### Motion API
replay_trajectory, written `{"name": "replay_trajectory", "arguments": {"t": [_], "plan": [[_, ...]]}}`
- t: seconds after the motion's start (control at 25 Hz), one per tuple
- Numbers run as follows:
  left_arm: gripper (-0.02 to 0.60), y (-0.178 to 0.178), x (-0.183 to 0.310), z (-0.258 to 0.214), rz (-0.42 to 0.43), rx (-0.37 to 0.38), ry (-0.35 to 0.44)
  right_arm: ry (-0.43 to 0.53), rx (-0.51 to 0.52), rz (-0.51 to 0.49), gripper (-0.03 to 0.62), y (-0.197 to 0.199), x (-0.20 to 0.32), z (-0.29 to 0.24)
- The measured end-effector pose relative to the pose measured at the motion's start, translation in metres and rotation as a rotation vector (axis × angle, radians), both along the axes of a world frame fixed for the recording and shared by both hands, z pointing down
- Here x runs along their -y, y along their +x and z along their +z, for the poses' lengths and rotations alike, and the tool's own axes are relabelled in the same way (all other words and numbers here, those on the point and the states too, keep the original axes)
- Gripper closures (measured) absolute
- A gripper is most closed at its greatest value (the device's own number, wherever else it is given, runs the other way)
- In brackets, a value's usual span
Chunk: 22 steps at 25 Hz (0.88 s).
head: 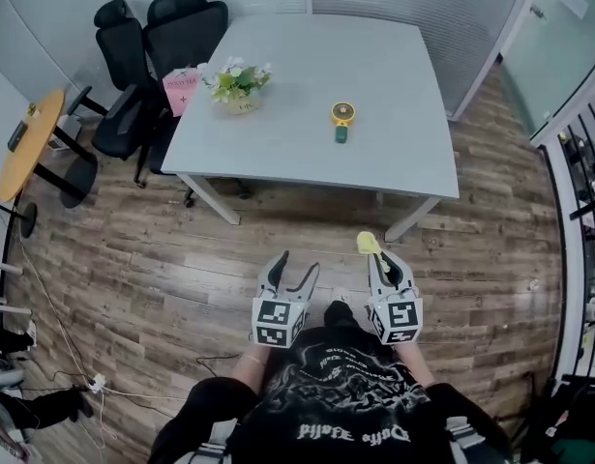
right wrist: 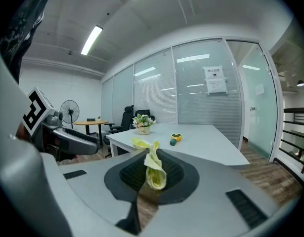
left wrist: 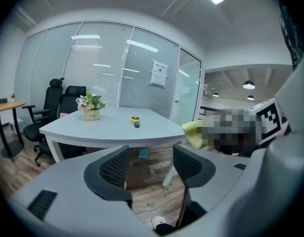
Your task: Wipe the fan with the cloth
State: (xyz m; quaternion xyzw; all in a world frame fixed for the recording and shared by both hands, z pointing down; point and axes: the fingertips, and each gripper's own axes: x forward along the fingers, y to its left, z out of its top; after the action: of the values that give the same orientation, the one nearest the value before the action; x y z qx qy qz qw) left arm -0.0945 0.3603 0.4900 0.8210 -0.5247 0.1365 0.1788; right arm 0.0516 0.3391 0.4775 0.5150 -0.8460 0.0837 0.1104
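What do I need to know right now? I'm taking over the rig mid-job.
Left gripper: open, nothing between its jaws.
Right gripper: shut on the yellow cloth.
Fan: on the grey table, ahead across the wood floor, out of reach of both grippers.
Done: cloth is in hand.
Left: walk up to the table and wipe the fan.

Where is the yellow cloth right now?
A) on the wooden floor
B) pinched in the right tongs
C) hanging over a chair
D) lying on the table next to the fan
B: the right tongs are shut on the cloth, which sticks up from between them, while the left tongs are open with nothing in them.
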Motion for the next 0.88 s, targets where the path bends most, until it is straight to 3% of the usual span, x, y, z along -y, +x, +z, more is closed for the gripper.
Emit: {"name": "replay_trajectory", "arguments": {"t": [0.48, 0.6, 0.72, 0.88], "plan": [[0.299, 0.055, 0.102, 0.014, -0.107, 0.093, -0.038, 0.006, 0.005, -0.093, 0.556, 0.052, 0.106, 0.003], [0.299, 0.068, 0.115, 0.017, -0.102, 0.096, -0.05, -0.011, -0.013, -0.107, 0.556, 0.059, 0.119, 0.012], [0.293, 0.073, 0.125, 0.033, -0.082, 0.144, -0.102, -0.038, -0.006, -0.097, 0.556, 0.063, 0.124, 0.023], [0.285, 0.078, 0.144, 0.037, -0.077, 0.104, -0.135, -0.06, -0.008, -0.072, 0.556, 0.068, 0.134, 0.032]]}}
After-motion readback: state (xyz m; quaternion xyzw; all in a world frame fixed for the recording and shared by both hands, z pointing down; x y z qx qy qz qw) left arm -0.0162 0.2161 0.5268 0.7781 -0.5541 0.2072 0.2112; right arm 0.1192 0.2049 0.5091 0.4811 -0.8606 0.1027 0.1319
